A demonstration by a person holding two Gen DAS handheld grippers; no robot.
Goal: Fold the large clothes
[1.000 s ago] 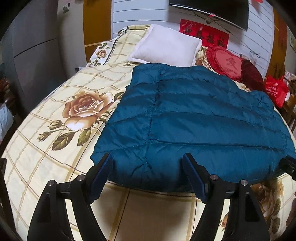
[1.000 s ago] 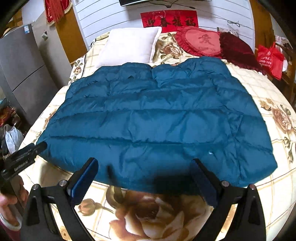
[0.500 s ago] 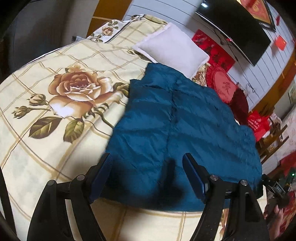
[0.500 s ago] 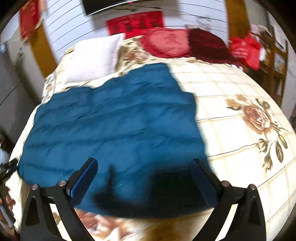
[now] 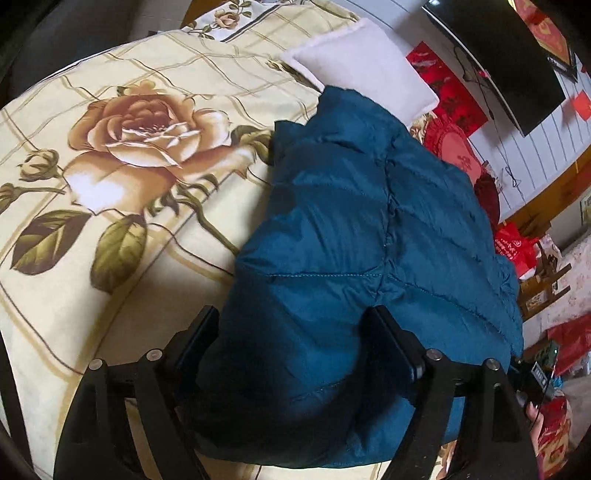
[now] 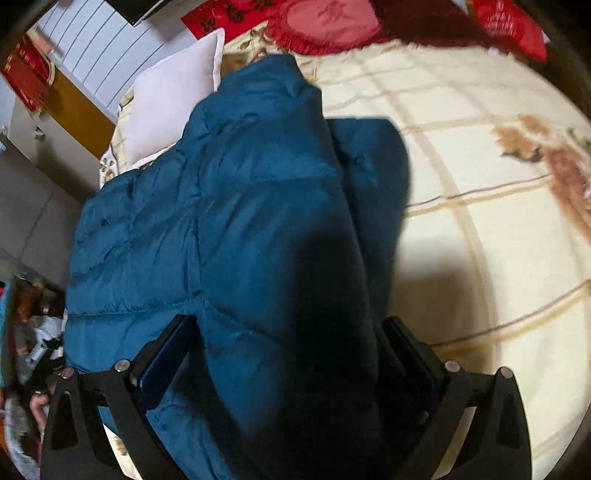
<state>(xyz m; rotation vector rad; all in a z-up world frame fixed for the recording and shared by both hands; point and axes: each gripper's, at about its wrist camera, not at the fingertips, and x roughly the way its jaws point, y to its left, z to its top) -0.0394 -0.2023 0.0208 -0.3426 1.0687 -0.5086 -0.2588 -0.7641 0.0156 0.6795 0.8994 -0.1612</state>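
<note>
A teal quilted down jacket lies on the bed. My left gripper is open, its jaws wide apart around the jacket's near left corner, with the fabric bulging between them. My right gripper is open too, its jaws astride the jacket's near right edge, where the fabric stands up in a thick fold. Whether the pads touch the fabric I cannot tell. The jacket's near hem is hidden under both grippers.
The bed has a cream checked sheet with rose prints. A white pillow and red cushions lie at the head. A grey cabinet stands left of the bed. Red bags and a wooden chair stand on the right.
Both grippers have moved in and down onto the jacket's near corners. The flat jacket is now bunched up between each pair of jaws, and its right side has lifted into a fold.
</note>
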